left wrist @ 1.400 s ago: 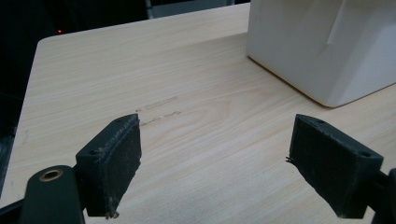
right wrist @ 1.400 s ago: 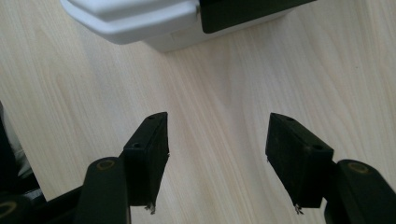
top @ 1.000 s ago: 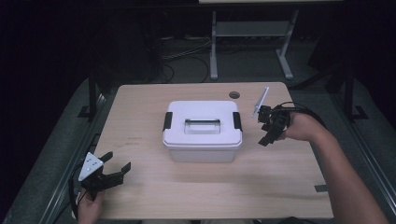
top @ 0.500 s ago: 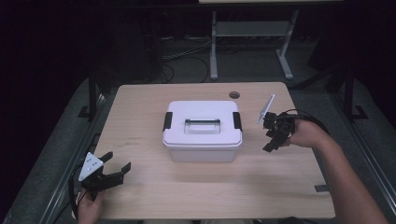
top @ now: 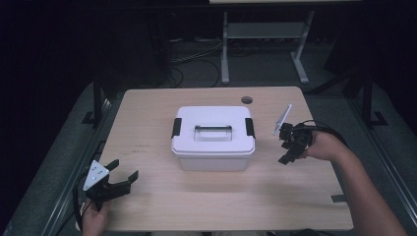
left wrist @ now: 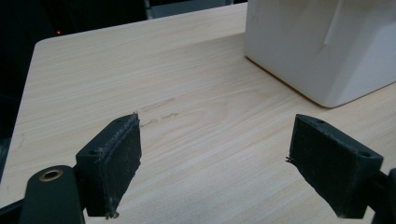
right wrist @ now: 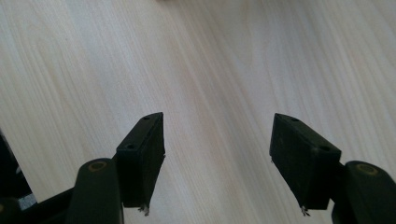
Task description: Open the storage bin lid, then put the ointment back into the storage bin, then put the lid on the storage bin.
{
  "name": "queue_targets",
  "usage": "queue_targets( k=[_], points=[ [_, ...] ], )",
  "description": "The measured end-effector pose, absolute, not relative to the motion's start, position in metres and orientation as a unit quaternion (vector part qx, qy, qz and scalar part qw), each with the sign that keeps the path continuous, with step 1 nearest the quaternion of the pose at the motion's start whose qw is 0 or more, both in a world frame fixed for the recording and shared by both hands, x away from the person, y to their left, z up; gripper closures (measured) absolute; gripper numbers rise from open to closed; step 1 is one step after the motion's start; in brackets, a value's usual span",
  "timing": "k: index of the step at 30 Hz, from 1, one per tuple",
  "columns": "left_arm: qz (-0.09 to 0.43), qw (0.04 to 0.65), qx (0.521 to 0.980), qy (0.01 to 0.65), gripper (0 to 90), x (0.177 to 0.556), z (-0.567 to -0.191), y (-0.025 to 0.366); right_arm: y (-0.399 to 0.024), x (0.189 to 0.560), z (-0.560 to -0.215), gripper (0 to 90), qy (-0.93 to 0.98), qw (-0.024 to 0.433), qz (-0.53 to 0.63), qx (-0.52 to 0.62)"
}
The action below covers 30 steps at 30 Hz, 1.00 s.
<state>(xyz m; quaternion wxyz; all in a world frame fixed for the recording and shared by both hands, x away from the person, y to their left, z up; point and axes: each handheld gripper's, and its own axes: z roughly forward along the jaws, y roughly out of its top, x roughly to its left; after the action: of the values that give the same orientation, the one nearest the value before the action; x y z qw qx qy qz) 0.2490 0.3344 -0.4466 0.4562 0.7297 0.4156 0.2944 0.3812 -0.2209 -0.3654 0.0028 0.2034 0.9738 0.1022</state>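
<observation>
A white lidded storage box with black side latches and a recessed handle stands in the middle of the wooden table. My left gripper rests near the table's front left corner, open, its jaws wide with bare wood between them; the box's corner shows ahead on the right. My right gripper hovers to the right of the box, tilted down toward the tabletop, open with nothing between its jaws.
A round cable hole is in the table behind the box. A metal stand and cables lie on the dark floor beyond the table. A dark tape strip sits near the front right edge.
My right gripper has sunk and drifted a little toward the front right, away from the box's side. The left gripper and the box have stayed put.
</observation>
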Motion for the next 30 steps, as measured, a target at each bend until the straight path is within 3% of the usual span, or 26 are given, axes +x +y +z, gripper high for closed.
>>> queue_targets(
  k=[30],
  points=[
    [0.295, 0.454, 0.731, 0.415, 16.3, 0.250, -0.447, 0.334, -0.232, 0.373, -0.389, 34.6, 0.971, -0.014, 0.104, 0.215]
  ],
)
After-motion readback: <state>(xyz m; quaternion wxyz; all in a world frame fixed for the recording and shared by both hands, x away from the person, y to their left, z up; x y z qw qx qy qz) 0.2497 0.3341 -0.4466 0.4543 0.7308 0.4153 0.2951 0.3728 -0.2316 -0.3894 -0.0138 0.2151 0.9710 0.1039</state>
